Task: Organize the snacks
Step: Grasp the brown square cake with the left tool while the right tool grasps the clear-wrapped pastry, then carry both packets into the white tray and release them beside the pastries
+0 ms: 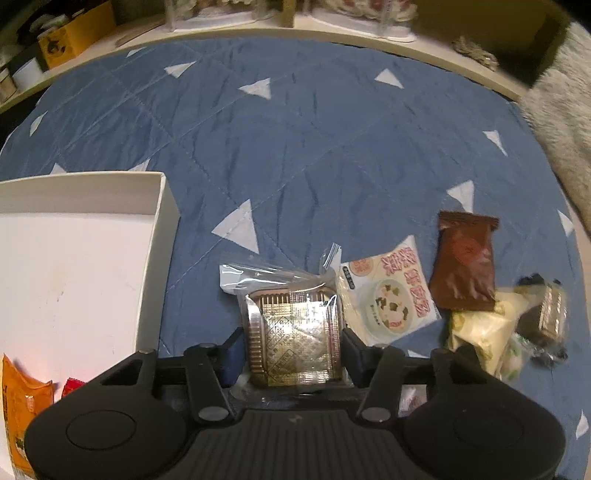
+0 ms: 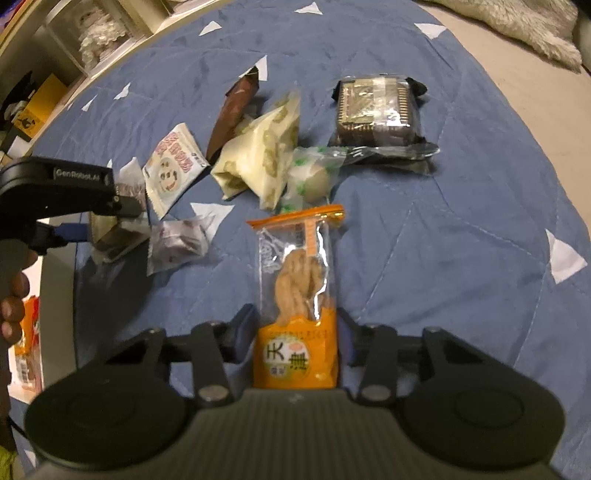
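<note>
My left gripper (image 1: 293, 341) is shut on a clear-wrapped gold cake tray (image 1: 293, 332) just above the blue quilt; it also shows at the left of the right wrist view (image 2: 122, 206). My right gripper (image 2: 297, 332) is shut on an orange fried-twist packet (image 2: 297, 295) lying on the quilt. A white box (image 1: 74, 266) sits left of my left gripper, with an orange packet (image 1: 18, 406) and a red one (image 1: 72, 386) inside. Loose snacks lie between: a white soup packet (image 1: 388, 291), a brown packet (image 1: 463, 262), a cream packet (image 1: 480, 332).
A second dark cake tray (image 2: 375, 110) lies far right in the right wrist view, with a green-white sweet (image 2: 314, 177) and a small clear-wrapped snack (image 2: 177, 240) nearer. A shelf (image 1: 258, 26) edges the quilt at the back; a furry rug (image 1: 561, 122) lies to the right.
</note>
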Demonstrator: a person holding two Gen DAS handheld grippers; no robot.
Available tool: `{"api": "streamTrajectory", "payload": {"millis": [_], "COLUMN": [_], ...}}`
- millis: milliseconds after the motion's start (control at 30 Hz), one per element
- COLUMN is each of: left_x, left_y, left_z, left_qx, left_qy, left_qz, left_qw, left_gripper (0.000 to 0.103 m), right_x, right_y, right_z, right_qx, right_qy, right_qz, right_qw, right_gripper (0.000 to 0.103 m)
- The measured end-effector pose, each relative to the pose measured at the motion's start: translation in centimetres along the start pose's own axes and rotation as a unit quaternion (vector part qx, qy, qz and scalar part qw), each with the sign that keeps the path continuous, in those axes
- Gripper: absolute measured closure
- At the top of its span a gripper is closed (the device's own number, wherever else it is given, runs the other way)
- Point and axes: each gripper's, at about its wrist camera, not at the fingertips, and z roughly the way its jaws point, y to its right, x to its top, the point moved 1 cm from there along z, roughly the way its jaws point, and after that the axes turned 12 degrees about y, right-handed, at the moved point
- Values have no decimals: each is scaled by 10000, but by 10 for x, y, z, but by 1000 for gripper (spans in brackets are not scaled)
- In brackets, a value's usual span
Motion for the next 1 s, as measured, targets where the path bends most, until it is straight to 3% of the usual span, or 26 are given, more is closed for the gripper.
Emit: {"api": "streamTrajectory", "payload": {"millis": [267, 1000], "left_x": [-9, -30], "left_y": [-11, -69], "left_z": [-26, -139], "left_qx": [-340, -1205], "left_qy": [153, 798], "left_qz": [-42, 292], "left_qw": [9993, 9891], "left_gripper": [49, 49], "right_x": [0, -8], "right_y": [4, -9], "right_z": [-14, -95], "right_qx": [184, 554], "right_qy": [177, 1187], "right_qz": [215, 680], "right_qw": [9994, 9890], "right_gripper": [60, 60]}}
